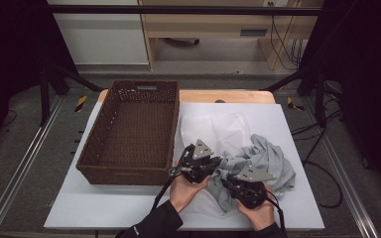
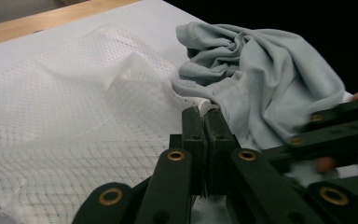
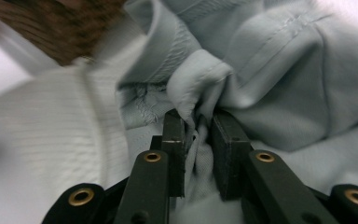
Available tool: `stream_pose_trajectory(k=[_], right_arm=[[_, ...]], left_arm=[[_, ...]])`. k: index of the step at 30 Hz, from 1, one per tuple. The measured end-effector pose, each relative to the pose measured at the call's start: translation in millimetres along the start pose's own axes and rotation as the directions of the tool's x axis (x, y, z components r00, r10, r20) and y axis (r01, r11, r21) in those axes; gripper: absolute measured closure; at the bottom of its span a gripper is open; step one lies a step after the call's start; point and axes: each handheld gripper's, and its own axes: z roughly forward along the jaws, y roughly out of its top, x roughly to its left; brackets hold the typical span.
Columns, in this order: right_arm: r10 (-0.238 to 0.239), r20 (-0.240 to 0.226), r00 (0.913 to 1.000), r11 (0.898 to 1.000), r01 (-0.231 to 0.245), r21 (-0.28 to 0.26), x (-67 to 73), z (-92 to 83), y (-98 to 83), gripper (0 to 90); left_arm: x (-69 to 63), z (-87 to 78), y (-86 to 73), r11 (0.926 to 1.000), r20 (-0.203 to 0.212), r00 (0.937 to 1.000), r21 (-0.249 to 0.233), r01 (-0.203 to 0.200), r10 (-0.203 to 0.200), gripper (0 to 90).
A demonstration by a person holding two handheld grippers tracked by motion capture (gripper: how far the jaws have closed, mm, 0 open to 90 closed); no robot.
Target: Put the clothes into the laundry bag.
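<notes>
1. My left tool [image 1: 213,161] has its jaws closed tight on an edge of the grey garment [image 1: 268,163], right where the cloth meets the white mesh bag [image 1: 213,126].
2. My right tool [image 1: 228,182] pinches a bunched fold of the same garment between narrow jaws.
3. The garment lies crumpled toward the counter's [image 1: 297,208] right edge, just ahead of both tools.
4. The brown wicker basket [image 1: 129,173] sits along the counter's left side with nothing in it.

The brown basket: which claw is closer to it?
Left. The left claw sits just beside the brown basket's near right corner, pinching the grey cloth. The right claw grips that cloth farther right.
</notes>
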Motion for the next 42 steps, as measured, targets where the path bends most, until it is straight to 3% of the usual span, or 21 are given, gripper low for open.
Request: stream_pose_trajectory(k=[3, 6, 9, 14, 17, 21, 23, 25, 28, 30, 32, 35, 36, 39, 42], right_arm=[[-0.011, 0.055, 0.9984, 1.0, 0.009, 0.024, -1.1, 21.1, -0.3, 75.2], [-0.024, 0.14, 0.9899, 0.999, 0.017, 0.046, -4.8, 39.2, -3.9, 71.9], [-0.003, 0.15, 0.9887, 0.998, -0.006, 0.062, -5.7, 50.0, -8.3, 66.3], [0.012, 0.087, 0.9962, 0.999, -0.015, 0.043, -6.0, 41.4, -6.2, 51.7], [0.022, 0.049, 0.9985, 0.999, -0.023, 0.026, -2.0, 24.8, -1.9, 42.7], [0.022, 0.081, 0.9964, 0.999, -0.019, -0.041, -11.2, -9.9, 7.4, 37.5], [0.031, 0.133, 0.9906, 0.996, -0.02, -0.088, -22.0, -26.1, 11.5, 34.7], [0.056, 0.246, 0.9677, 0.993, -0.028, -0.116, -38.1, -41.1, 12.9, 25.0], [0.094, 0.321, 0.9422, 0.993, -0.067, -0.095, -55.8, -43.6, 7.1, 23.0], [0.106, 0.314, 0.9434, 0.994, -0.094, -0.053, -64.8, -32.5, -0.5, 27.6], [0.089, 0.313, 0.9457, 0.996, -0.09, -0.011, -68.0, -20.7, -5.4, 36.2], [0.059, 0.329, 0.9426, 0.996, -0.077, 0.04, -68.6, -11.0, -8.2, 59.4], [0.073, 0.317, 0.9456, 0.994, -0.095, 0.055, -69.5, -9.6, -8.8, 67.9], [0.092, 0.295, 0.9509, 0.993, -0.109, 0.041, -70.5, -15.7, -7.6, 76.7], [0.077, 0.265, 0.9612, 0.997, -0.069, -0.041, -63.9, -30.9, -1.0, 77.3]], left_arm=[[0.7, -1.8, -7.7, 1.0, 0.007, 1.0, 0.009, -0.002, 0.002, 88.5], [4.5, 0.0, -18.1, 0.9996, 0.012, 0.9999, 0.029, 0.003, -0.003, 88.6], [7.0, 3.0, -30.8, 0.999, 0.013, 0.9999, 0.045, 0.001, -0.001, 88.5], [11.7, -0.4, -41.9, 0.9992, 0.016, 0.9999, 0.039, 0.003, -0.004, 88.4], [11.4, 0.0, -42.4, 0.9991, 0.01, 0.9999, 0.041, -0.005, 0.004, 88.4], [8.7, -0.3, -43.4, 0.9988, 0.004, 0.9999, 0.046, -0.015, 0.015, 88.3], [7.7, -1.1, -44.1, 0.9986, 0.002, 0.9998, 0.049, -0.02, 0.02, 88.3], [7.0, -1.8, -45.1, 0.9983, 0.002, 0.9997, 0.053, -0.024, 0.024, 88.3], [7.7, -1.4, -46.2, 0.9977, -0.001, 0.9996, 0.061, -0.029, 0.029, 88.3], [9.0, -1.2, -46.5, 0.9975, 0.0, 0.9996, 0.065, -0.028, 0.028, 88.3], [9.5, -0.9, -46.7, 0.9972, -0.004, 0.9995, 0.068, -0.032, 0.032, 88.2], [10.1, 0.7, -47.3, 0.9969, -0.005, 0.9995, 0.073, -0.03, 0.03, 88.3], [10.2, 1.3, -47.5, 0.9968, -0.006, 0.9995, 0.074, -0.03, 0.03, 88.2], [11.2, 3.0, -47.7, 0.9965, -0.007, 0.9997, 0.08, -0.025, 0.025, 88.2], [13.2, 4.6, -47.5, 0.9968, -0.016, 0.9997, 0.079, -0.016, 0.018, 88.3]])
